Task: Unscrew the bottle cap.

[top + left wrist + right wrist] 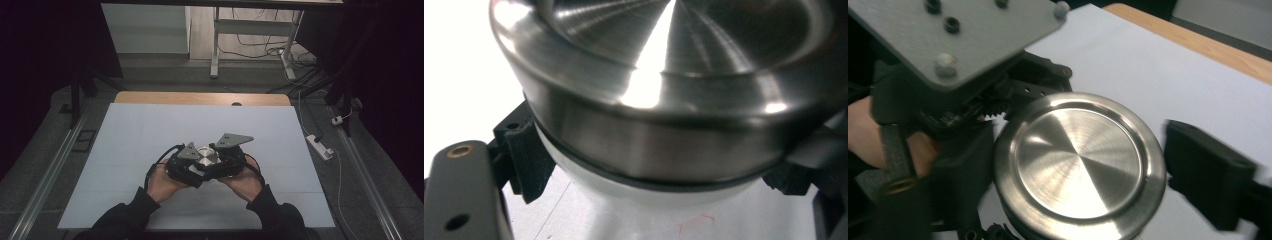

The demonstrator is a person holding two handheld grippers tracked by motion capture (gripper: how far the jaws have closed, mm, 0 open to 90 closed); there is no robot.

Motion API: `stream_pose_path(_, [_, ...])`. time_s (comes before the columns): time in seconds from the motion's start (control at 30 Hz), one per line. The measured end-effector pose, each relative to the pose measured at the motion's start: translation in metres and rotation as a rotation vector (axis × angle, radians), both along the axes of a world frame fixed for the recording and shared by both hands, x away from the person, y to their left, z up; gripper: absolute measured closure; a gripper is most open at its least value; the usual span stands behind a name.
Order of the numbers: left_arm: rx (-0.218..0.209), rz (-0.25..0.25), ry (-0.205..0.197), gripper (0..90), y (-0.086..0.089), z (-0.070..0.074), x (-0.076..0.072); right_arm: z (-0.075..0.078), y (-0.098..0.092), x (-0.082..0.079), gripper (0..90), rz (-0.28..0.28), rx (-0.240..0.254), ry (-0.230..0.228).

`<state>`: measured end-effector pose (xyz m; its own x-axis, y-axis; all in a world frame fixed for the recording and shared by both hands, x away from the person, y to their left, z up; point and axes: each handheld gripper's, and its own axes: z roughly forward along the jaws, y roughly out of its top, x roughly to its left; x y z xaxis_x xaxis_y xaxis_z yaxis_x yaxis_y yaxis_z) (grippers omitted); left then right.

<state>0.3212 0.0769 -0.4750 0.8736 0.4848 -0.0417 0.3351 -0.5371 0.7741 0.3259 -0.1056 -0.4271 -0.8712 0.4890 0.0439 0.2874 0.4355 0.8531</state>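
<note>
Both hands meet low over the near middle of the tabletop, the work lifted between them. Left tool (199, 169), the anchor: jaws clamped on the sides of the round white container (639, 200) just under its cap, probably to stop it turning. Right tool (216, 159) comes in from the opposite side at cap height; jaws drawn together, 1 blurred jaw hard by the rim, firm bite not confirmed. The opposed hold suggests the round brushed-steel lid (1080, 165) is to be worked against the body; it sits flat and fully seated. Surface: large pale sheet (150, 130) over a light wooden tabletop (200, 98), strip of wood at the far edge. Room: dim, dark drapes at both sides, grey floor, white desk frame (215, 45) beyond, loose cables, white power strip (319, 146) to the right.
</note>
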Motion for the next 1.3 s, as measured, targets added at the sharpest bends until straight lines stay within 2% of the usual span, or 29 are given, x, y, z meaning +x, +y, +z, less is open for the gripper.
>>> stream_pose_path(0.2, [0.004, -0.014, 0.002, 16.0, 0.001, 0.001, 0.000, 0.000, -0.001, 0.002, 19.7, 0.018, 0.005, 0.005])
stream_pose_path(0.37, [-0.008, -0.086, 0.003, 16.0, 0.003, 0.002, 0.000, 0.003, -0.007, 0.008, 19.7, 0.145, 0.000, 0.014])
stream_pose_path(0.4, [-0.008, -0.086, 0.003, 16.0, 0.003, 0.002, 0.000, 0.003, -0.007, 0.008, 19.7, 0.145, 0.000, 0.014])
stream_pose_path(0.43, [-0.012, -0.124, 0.005, 16.0, 0.004, 0.003, 0.000, 0.004, -0.009, 0.012, 19.7, 0.211, 0.003, 0.025])
stream_pose_path(0.47, [-0.012, -0.124, 0.005, 16.0, 0.004, 0.003, 0.000, 0.004, -0.011, 0.014, 19.7, 0.252, 0.004, 0.025])
stream_pose_path(0.5, [-0.018, -0.162, 0.005, 16.0, 0.004, 0.004, -0.001, 0.005, -0.013, 0.016, 19.7, 0.295, 0.006, 0.026])
stream_pose_path(0.57, [-0.023, -0.174, 0.006, 16.0, 0.004, 0.004, -0.001, 0.004, -0.017, 0.020, 19.5, 0.365, 0.023, 0.035])
stream_pose_path(0.6, [-0.026, -0.172, 0.007, 16.0, 0.004, 0.004, -0.002, 0.004, -0.017, 0.020, 19.5, 0.365, 0.023, 0.035])
stream_pose_path(0.63, [-0.024, -0.166, 0.008, 16.0, 0.004, 0.005, -0.002, 0.003, -0.019, 0.023, 16.9, 0.371, 0.051, 0.047])
stream_pose_path(0.7, [-0.013, -0.154, -0.002, 16.0, 0.005, 0.006, -0.002, 0.005, -0.021, 0.021, 8.6, 0.330, 0.068, 0.042])
stream_pose_path(0.8, [-0.003, -0.111, -0.003, 16.0, 0.006, 0.005, -0.001, 0.012, -0.023, 0.015, 5.7, 0.248, 0.059, 0.028])
stream_pose_path(0.83, [0.001, -0.082, 0.000, 16.0, 0.007, 0.004, 0.000, 0.013, -0.022, 0.012, 5.7, 0.224, 0.061, 0.028])
stream_pose_path(0.87, [0.001, -0.082, 0.000, 16.0, 0.007, 0.004, 0.000, 0.013, -0.022, 0.012, 5.7, 0.224, 0.061, 0.028])
stream_pose_path(0.9, [0.003, -0.068, 0.000, 16.0, 0.007, 0.004, 0.000, 0.014, -0.019, 0.007, 5.8, 0.169, 0.036, 0.020])
stream_pose_path(0.97, [0.000, -0.039, 0.005, 16.0, 0.006, 0.004, -0.001, 0.012, -0.012, 0.002, 6.9, 0.111, -0.006, -0.008])
stream_pose_path(1.0, [0.000, -0.039, 0.005, 16.0, 0.006, 0.004, -0.001, 0.012, -0.012, 0.002, 6.9, 0.111, -0.006, -0.008])
stream_pose_path(1.03, [0.006, -0.031, 0.001, 16.0, 0.004, 0.004, -0.002, 0.010, -0.007, -0.001, 8.8, 0.070, -0.019, -0.029])
stream_pose_path(1.07, [0.006, -0.031, 0.001, 16.0, 0.004, 0.004, -0.002, 0.009, -0.005, -0.001, 9.6, 0.050, -0.024, -0.031])
stream_pose_path(1.13, [0.005, -0.022, 0.001, 16.0, 0.003, 0.004, -0.003, 0.006, -0.003, -0.001, 12.9, 0.036, -0.024, -0.034])
stream_pose_path(1.2, [0.006, -0.018, 0.005, 16.0, 0.003, 0.005, -0.003, 0.004, -0.003, -0.001, 19.3, 0.052, 0.006, -0.021])
stream_pose_path(1.3, [0.000, -0.032, 0.013, 16.0, 0.004, 0.004, -0.002, 0.005, -0.003, -0.002, 19.4, 0.056, 0.004, -0.024])
